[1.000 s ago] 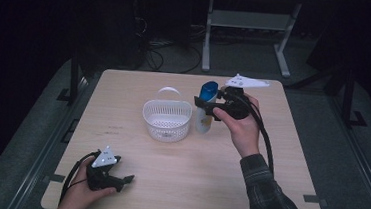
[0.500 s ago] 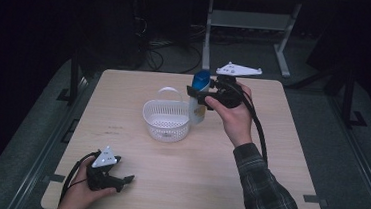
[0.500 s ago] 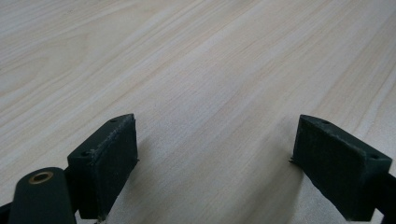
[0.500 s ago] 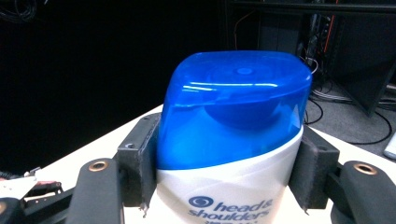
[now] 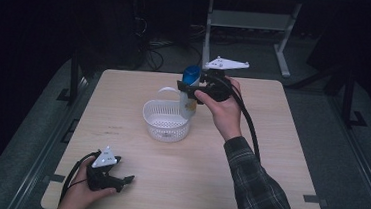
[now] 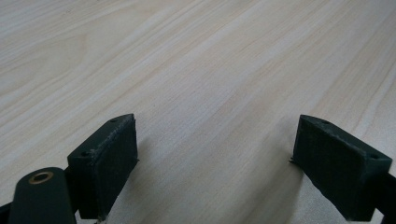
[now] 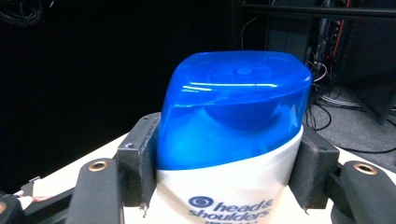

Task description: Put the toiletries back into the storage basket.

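Two grippers were seen. Well left of the basket (image 5: pixel 166 119), the left gripper (image 5: pixel 117 180) was rested on the smooth wooden table (image 5: pixel 269 156), jaws spread and empty. One white, blue-capped shampoo bottle (image 7: pixel 233 140) was clamped upright between the right gripper's (image 5: pixel 187 88) pads, just beside the round perforated plastic basket's rim.

A pale wooden table (image 5: pixel 267 191) stands on grey carpet (image 5: pixel 349 162) in a darkened room. Behind it, a white metal stand (image 5: pixel 250 19) rises near what appear to be tangled cables (image 5: pixel 153 37) on the floor.
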Demonstrator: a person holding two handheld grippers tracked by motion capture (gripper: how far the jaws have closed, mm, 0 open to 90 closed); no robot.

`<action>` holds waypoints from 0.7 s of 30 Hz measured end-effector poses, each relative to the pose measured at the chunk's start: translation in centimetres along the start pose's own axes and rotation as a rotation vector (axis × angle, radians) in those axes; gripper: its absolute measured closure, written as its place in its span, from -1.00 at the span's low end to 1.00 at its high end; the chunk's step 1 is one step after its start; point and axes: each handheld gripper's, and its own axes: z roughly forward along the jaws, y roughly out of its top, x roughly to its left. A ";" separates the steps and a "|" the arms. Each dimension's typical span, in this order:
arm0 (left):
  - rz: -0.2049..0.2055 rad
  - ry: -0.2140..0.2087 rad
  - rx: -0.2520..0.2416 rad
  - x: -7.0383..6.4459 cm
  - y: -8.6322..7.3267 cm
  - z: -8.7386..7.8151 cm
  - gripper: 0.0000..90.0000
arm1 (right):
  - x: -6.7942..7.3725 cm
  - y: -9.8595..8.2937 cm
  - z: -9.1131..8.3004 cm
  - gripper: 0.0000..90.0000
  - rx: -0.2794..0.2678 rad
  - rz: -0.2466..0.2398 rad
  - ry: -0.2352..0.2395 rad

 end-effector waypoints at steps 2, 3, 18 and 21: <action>0.000 0.000 0.001 0.0 0.0 0.0 -0.70 | 0.0 0.0 0.2 -0.22 0.000 -0.003 0.001; 0.000 -0.001 0.000 0.0 0.0 0.0 -0.70 | 0.0 -0.1 0.5 -0.22 0.003 -0.002 0.003; 0.003 -0.004 0.000 0.0 0.0 0.0 -0.70 | -0.1 -1.0 2.5 -0.22 0.026 -0.013 0.017; 0.003 -0.005 0.000 0.0 0.0 0.0 -0.70 | -0.1 -1.3 2.9 -0.22 0.029 -0.010 0.017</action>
